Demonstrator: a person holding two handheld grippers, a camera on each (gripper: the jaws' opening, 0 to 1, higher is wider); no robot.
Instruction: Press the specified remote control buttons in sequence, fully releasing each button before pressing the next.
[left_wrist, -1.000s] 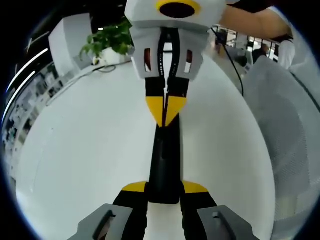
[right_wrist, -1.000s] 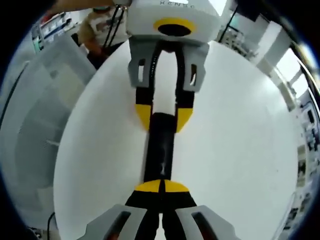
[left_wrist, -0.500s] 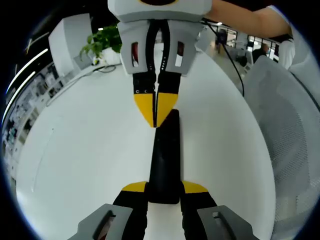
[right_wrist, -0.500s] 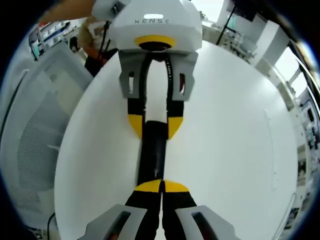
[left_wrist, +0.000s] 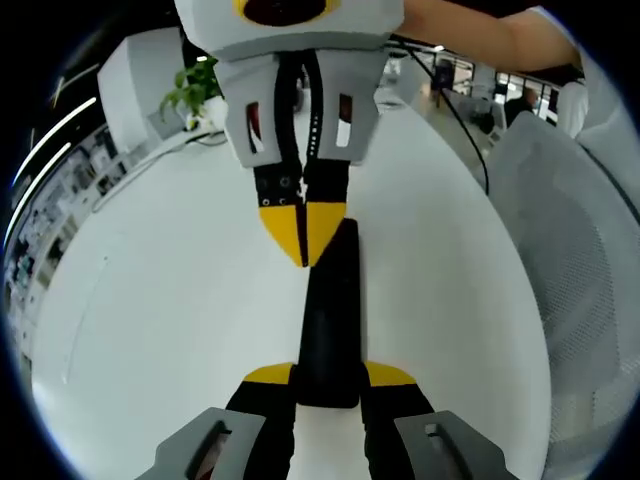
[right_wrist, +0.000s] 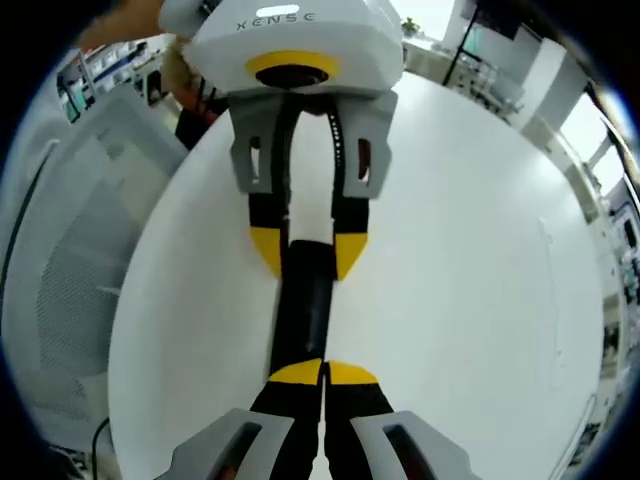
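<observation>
- My left gripper (left_wrist: 328, 385) pinches the near end of the remote (left_wrist: 331, 310), which lies lengthwise on the white counter (left_wrist: 160, 300).
- My right gripper (right_wrist: 322, 372), fingers pressed together, tips at the remote's far end, seemingly mid-press.
- Next: lift clear, then find the next button.

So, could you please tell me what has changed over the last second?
In the left gripper view, the right gripper, jaws shut, has drawn back along the remote from mid-body toward its far end. The left gripper stays clamped on the remote, which has not moved on the table.
</observation>
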